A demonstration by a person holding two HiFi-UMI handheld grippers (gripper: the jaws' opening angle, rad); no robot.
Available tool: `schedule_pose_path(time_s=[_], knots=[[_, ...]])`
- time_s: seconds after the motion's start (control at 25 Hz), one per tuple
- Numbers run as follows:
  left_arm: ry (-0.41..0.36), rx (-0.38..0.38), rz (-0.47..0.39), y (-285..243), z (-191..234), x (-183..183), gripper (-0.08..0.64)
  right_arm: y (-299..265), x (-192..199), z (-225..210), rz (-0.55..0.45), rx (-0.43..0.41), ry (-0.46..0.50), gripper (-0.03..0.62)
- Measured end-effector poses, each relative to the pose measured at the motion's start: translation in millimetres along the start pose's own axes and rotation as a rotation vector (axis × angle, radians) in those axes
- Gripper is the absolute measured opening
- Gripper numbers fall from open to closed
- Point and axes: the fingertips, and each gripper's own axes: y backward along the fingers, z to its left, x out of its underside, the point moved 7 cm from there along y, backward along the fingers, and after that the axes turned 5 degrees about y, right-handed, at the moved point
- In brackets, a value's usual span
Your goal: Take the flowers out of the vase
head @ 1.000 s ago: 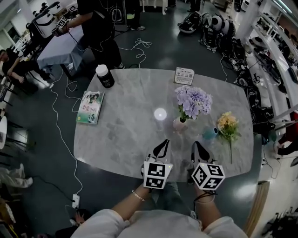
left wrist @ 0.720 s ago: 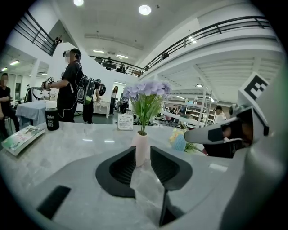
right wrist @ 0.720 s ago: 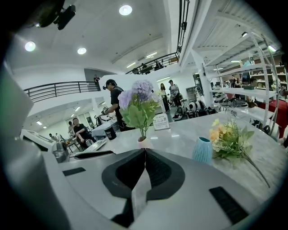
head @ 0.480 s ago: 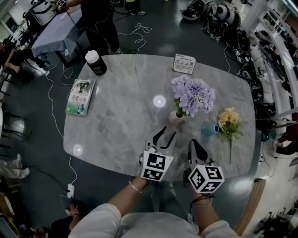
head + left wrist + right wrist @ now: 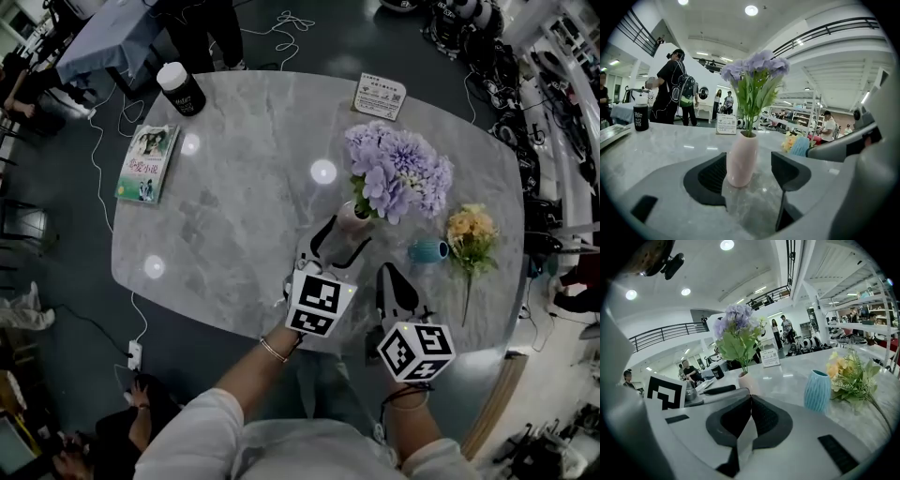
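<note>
A person's left tool (image 5: pixel 343 236), its jaws having just been opening and now wide apart, frames a pink vase (image 5: pixel 354 221) of purple flowers (image 5: pixel 398 169) standing upright on a grey marble tabletop (image 5: pixel 234 225). The vase stands between the pads, nearer the left one, with a clear gap on the right, and is not gripped. The flowers' green stems sit in the vase's neck. The right tool (image 5: pixel 388 279), jaws pressed together on nothing, hangs just beside the left at the near edge. Further right, a ribbed blue vase (image 5: pixel 428 250) stands upright by a bunch of yellow flowers (image 5: pixel 472 230) lying on the tabletop. A book (image 5: pixel 147 161), a black white-lidded canister (image 5: pixel 181 88) and a printed card (image 5: pixel 380 96) sit toward the far side.
</note>
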Motion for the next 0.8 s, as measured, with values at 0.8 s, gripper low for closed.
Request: schedule_pose_path(time_s=[0.8], knots=[[0.017,-0.013,-0.015,-39.7,9.7,1.7,0.296,-24.1,3.4,-12.1,0.042,-0.055,-0.008,0.006]])
